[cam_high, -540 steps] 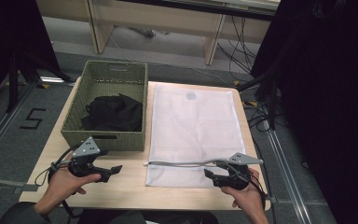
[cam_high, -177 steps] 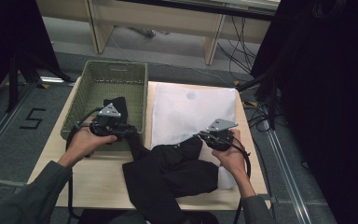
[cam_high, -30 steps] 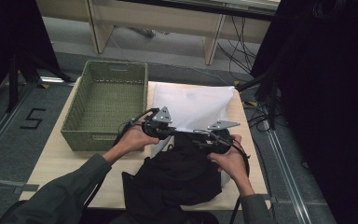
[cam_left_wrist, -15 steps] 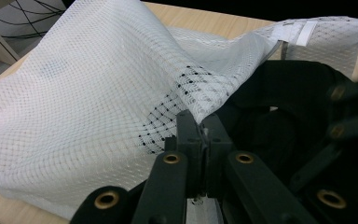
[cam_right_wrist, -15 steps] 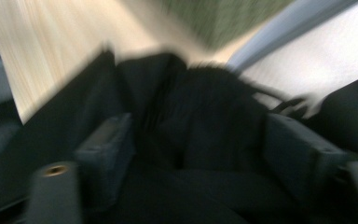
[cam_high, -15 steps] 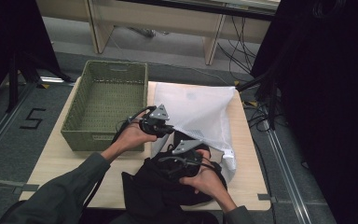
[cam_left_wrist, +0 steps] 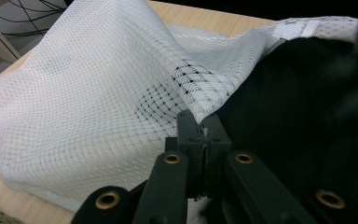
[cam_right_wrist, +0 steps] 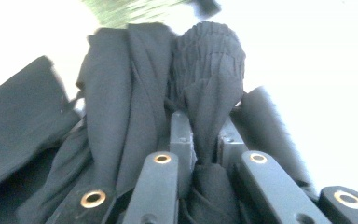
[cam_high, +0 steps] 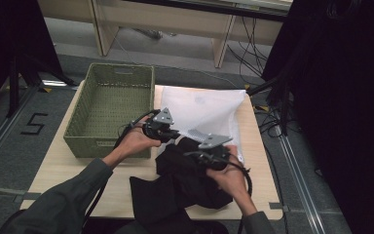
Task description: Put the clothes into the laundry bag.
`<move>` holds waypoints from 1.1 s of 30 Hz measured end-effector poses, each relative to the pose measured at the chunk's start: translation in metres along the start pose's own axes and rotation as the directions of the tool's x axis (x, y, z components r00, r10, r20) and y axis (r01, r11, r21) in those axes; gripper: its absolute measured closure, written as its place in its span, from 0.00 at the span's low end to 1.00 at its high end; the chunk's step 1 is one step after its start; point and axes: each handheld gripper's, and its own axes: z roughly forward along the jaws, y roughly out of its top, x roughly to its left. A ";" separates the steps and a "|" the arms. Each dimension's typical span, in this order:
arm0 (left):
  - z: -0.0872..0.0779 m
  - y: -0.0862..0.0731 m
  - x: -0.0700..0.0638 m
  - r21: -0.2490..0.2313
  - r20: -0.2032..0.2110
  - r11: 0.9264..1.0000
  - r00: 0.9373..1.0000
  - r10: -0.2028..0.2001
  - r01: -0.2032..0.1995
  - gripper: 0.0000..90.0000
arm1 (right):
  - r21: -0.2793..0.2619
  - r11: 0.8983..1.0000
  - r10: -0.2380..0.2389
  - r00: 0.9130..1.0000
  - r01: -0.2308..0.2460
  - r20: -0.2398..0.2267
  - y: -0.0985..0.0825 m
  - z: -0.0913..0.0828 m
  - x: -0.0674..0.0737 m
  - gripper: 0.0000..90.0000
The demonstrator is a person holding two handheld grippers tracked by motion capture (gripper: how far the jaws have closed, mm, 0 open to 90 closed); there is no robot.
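Observation:
A white mesh bag (cam_high: 209, 105) lies on the table's right half, and my left gripper (cam_high: 174, 133) is shut on its near edge, holding the mouth lifted. In the left gripper view the mesh (cam_left_wrist: 84, 93) is pinched between the jaws of the left gripper (cam_left_wrist: 199, 128), with the black garment (cam_left_wrist: 298, 107) beside it. The black garment (cam_high: 185, 185) is heaped at the bag's mouth and trails to the table's front. My right gripper (cam_high: 196, 151) has just been closing its jaws on a gathered fold of it; the black fabric (cam_right_wrist: 121, 84) is bunched between the jaws of the right gripper (cam_right_wrist: 205, 126).
An empty green woven basket (cam_high: 108, 146) stands at the left of the wooden table (cam_high: 53, 170). Cables and desk legs lie on the floor beyond the far edge. A dark curtain hangs to the right.
My right gripper dipped left and toward me onto the garment, shut on a fold, and has come back toward the bag's mouth. The left gripper has kept its hold on the mesh edge.

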 end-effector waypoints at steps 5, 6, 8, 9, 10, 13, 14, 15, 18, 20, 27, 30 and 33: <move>0.000 0.002 -0.003 0.011 0.014 1.000 1.000 0.006 -0.006 0.98 | 0.079 0.989 0.115 0.989 -0.123 0.092 -0.025 0.011 -0.032 0.91; 0.001 0.002 -0.003 0.012 0.018 1.000 1.000 0.021 -0.022 0.98 | 0.114 0.984 0.126 0.986 -0.139 0.113 -0.032 0.023 -0.036 0.91; 0.002 0.002 -0.005 0.013 0.018 1.000 0.999 0.028 -0.028 0.98 | 0.136 0.978 0.140 0.982 -0.157 0.123 -0.041 0.043 -0.041 0.90; 0.002 0.002 -0.006 0.012 0.021 1.000 0.999 0.023 -0.024 0.98 | 0.136 0.977 0.143 0.981 -0.161 0.134 -0.039 0.046 -0.041 0.90; 0.003 0.002 -0.005 0.020 0.025 0.999 0.999 0.037 -0.037 0.98 | 0.127 0.979 0.144 0.979 -0.162 0.143 -0.034 0.048 -0.042 0.89; 0.004 0.001 -0.005 0.025 0.021 0.999 0.999 0.040 -0.040 0.98 | 0.081 0.976 0.188 0.970 -0.202 0.155 -0.024 0.055 -0.045 0.86; 0.004 0.001 -0.005 0.022 0.017 0.999 0.999 0.034 -0.035 0.98 | 0.084 0.969 0.219 0.964 -0.233 0.147 -0.023 0.056 -0.044 0.82; 0.003 0.001 -0.004 0.028 0.016 0.999 0.999 0.033 -0.034 0.98 | 0.073 0.965 0.241 0.962 -0.252 0.131 -0.022 0.055 -0.043 0.68; 0.001 0.001 0.000 0.008 0.007 1.000 1.000 0.019 -0.019 0.98 | 0.048 0.970 0.233 0.968 -0.238 0.092 -0.016 0.043 -0.038 0.58; 0.000 -0.001 0.002 0.007 -0.002 1.000 1.000 0.002 -0.002 0.98 | 0.003 0.980 0.197 0.979 -0.197 0.059 -0.007 0.022 -0.031 0.51; 0.001 -0.001 0.002 0.009 -0.004 1.000 1.000 -0.001 0.001 0.98 | -0.025 0.997 0.072 0.984 -0.077 -0.165 0.004 -0.003 0.025 0.45; 0.000 -0.001 0.002 0.010 -0.010 1.000 1.000 0.003 -0.003 0.98 | -0.014 1.000 0.003 0.976 -0.006 -0.216 -0.006 0.021 0.049 0.44; 0.000 -0.003 0.005 0.009 -0.008 1.000 1.000 0.002 -0.002 0.97 | 0.064 0.997 -0.022 0.960 0.041 -0.280 -0.019 0.043 0.074 0.42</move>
